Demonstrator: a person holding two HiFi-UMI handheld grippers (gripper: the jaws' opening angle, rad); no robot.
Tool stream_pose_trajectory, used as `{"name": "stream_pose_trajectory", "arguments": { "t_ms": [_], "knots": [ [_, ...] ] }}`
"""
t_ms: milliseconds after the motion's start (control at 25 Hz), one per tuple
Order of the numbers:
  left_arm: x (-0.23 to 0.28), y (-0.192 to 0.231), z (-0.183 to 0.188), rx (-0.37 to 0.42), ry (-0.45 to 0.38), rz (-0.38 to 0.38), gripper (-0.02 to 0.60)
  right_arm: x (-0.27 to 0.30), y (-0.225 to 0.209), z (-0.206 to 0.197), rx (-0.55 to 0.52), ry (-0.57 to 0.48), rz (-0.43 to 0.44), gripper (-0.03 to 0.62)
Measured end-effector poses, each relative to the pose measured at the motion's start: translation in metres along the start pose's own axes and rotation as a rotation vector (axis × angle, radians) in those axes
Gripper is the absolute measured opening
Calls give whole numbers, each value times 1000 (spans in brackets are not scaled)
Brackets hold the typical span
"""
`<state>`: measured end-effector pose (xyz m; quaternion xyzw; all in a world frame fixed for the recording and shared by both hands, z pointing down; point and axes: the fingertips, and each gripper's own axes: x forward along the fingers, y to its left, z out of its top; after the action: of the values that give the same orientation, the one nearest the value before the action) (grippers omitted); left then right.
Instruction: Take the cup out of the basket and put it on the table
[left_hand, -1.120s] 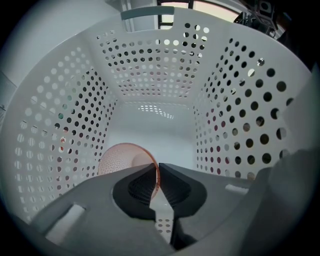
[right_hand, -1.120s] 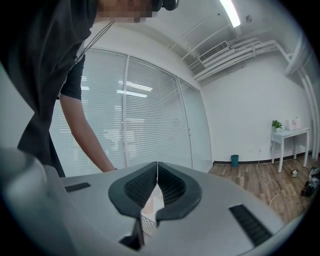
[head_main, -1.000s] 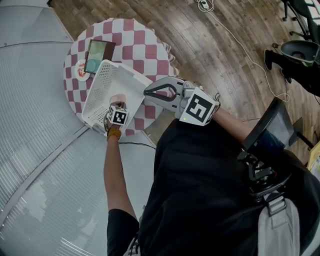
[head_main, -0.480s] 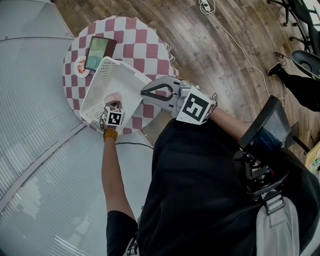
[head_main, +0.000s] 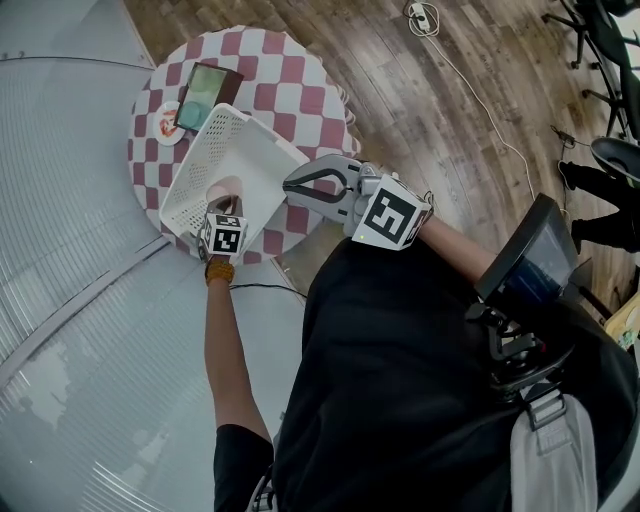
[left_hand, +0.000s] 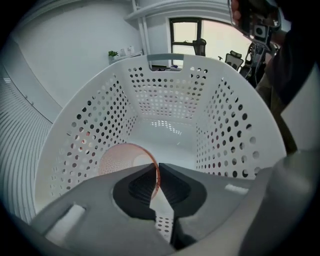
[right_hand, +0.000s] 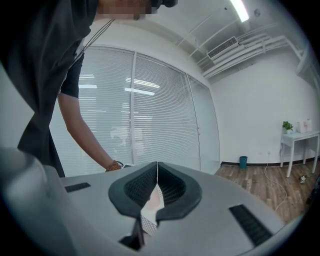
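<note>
A white perforated basket (head_main: 215, 150) lies on the round checked table (head_main: 290, 90), and its walls (left_hand: 165, 90) fill the left gripper view. Inside, at the near end, is a pink cup (head_main: 226, 190); the left gripper view looks into the cup (left_hand: 125, 159) from its open side. My left gripper (head_main: 224, 208) reaches into the basket and is shut on the cup's thin rim, which runs between the jaws of this gripper (left_hand: 156, 167). My right gripper (head_main: 293, 187) hovers beside the basket's right wall. In its own view this gripper (right_hand: 157, 176) is shut with nothing held.
A dark-framed green tablet (head_main: 202, 92) and a round coaster (head_main: 167, 125) lie on the table beyond the basket. A blind-covered glass wall (head_main: 70, 250) runs along the left. On the wood floor to the right are a cable (head_main: 470, 80) and office chairs (head_main: 605, 160).
The head view has shifted a little. My left gripper keeps its hold on the cup rim inside the basket, and my right gripper stays beside the basket.
</note>
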<state>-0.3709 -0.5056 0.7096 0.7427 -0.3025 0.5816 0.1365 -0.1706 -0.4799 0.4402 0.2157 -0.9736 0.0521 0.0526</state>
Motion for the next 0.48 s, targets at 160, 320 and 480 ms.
{"name": "stream_pose_trajectory", "arguments": {
  "t_ms": [160,320,480],
  "knots": [
    [-13,0,3,-16,-42,18,21,2,8,2,-16,7,12,12],
    [-28,1,12,-17,-83,42,21,5,14,4,-50,16,37,12],
    [-45,3,27,-15,-139,62,21,8,22,2,-65,27,58,12]
  ]
}}
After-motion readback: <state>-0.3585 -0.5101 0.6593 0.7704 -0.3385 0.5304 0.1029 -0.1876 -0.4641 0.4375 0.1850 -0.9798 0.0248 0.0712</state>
